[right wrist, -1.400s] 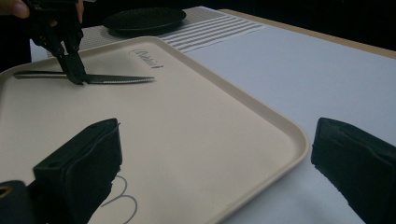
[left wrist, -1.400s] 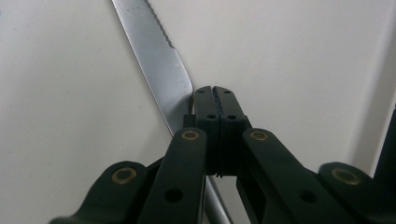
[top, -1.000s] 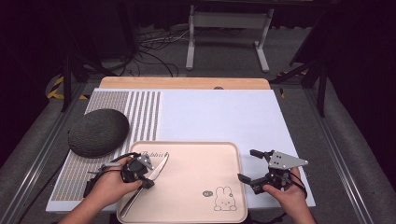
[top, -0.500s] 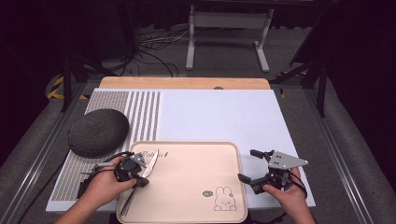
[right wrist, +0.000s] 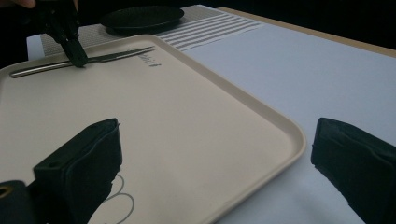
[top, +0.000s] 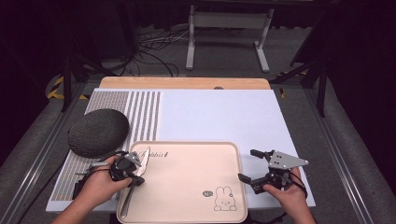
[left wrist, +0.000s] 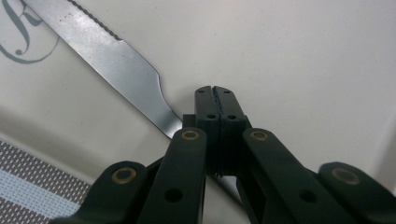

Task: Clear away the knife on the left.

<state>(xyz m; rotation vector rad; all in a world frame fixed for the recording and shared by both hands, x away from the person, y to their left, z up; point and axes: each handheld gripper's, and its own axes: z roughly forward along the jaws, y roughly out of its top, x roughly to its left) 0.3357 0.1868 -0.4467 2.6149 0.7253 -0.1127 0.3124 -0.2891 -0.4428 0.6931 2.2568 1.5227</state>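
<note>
Knife (left wrist: 116, 60) on beige tray (top: 187, 186), pinched at the handle by the left claw (left wrist: 215, 93); right claw (top: 252, 168) held spread beside the tray's right rim.

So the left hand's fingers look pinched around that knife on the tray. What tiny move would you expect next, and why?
Probably a small lift. The left gripper is shut on the knife, near where blade meets handle, and the knife lies flat along the left edge of the beige tray. The right gripper waits open at the tray's right rim. That is only a guess; releasing it there is just as possible.
</note>
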